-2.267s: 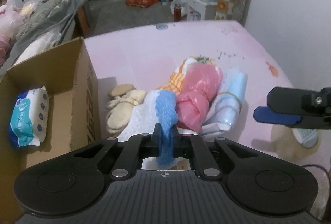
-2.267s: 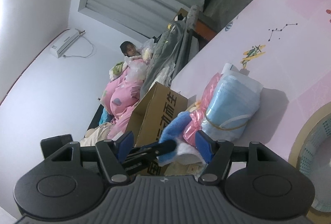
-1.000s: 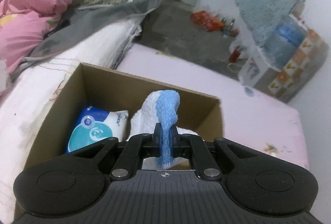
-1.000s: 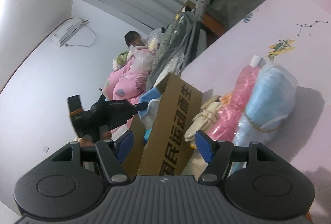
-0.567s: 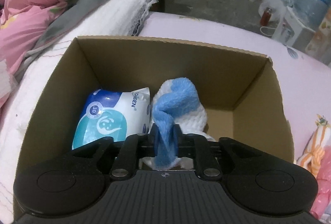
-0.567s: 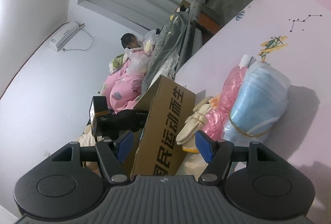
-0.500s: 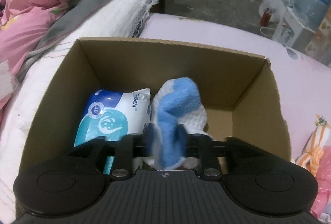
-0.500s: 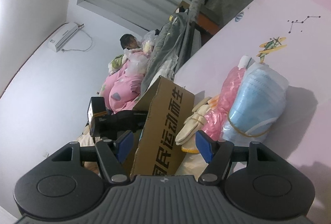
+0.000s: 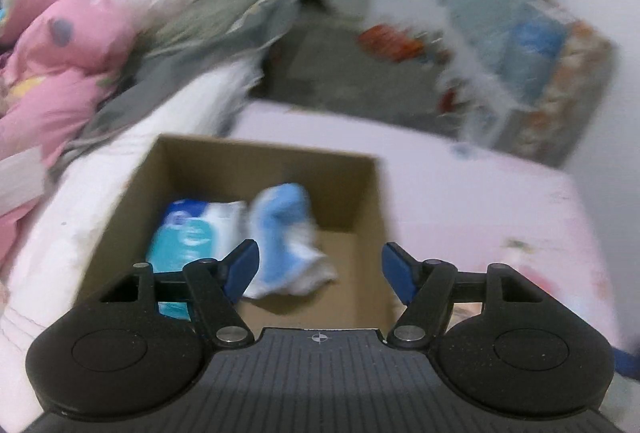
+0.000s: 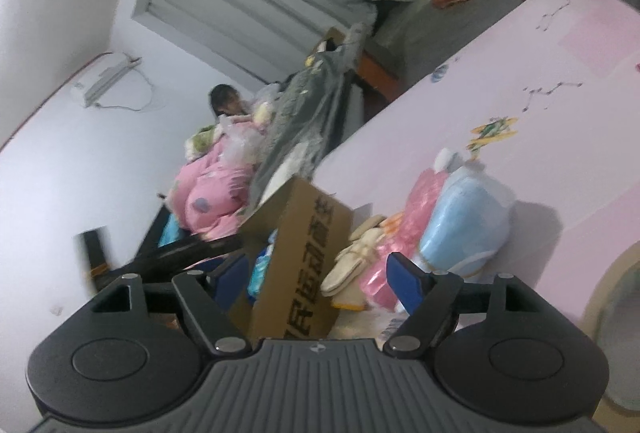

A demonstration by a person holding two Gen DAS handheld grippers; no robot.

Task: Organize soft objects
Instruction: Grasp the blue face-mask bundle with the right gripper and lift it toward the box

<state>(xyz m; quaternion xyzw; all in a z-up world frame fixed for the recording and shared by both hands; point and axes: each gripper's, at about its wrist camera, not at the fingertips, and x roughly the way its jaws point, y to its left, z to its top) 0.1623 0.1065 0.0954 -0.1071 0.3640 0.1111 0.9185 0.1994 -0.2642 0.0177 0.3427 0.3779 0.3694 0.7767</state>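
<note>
Towel [image 9: 286, 233]: the blue and white towel is lying inside the box, just beside the wipes pack; nothing is holding it.
Wipes pack [image 9: 188, 233]: it is lying in the box too, on the left of the towel and touching it, as far as the blur is letting me see.
Box [image 9: 264, 157]: the open cardboard box is standing on the pink sheet, close to the white bedding at the left edge; in the right wrist view its printed side [image 10: 312, 273] is facing my right gripper.
Left gripper [image 9: 318, 267]: I am holding it above the box and pointing it down into it; its jaws are opening, well apart, and no pad is touching the towel, which is lying lower, behind the left pad.
Right gripper [image 10: 316, 275]: I am holding it near the box side; its jaws are opening wide and they are gripping nothing.
Pile [image 10: 440, 229]: a beige bundle, a pink bag and a light blue roll are lying together on the sheet, just beside the box.
Sheet [image 10: 560, 93]: pink, with small printed drawings.
Person [image 10: 224, 101]: sitting far behind, beside the pink quilt.
</note>
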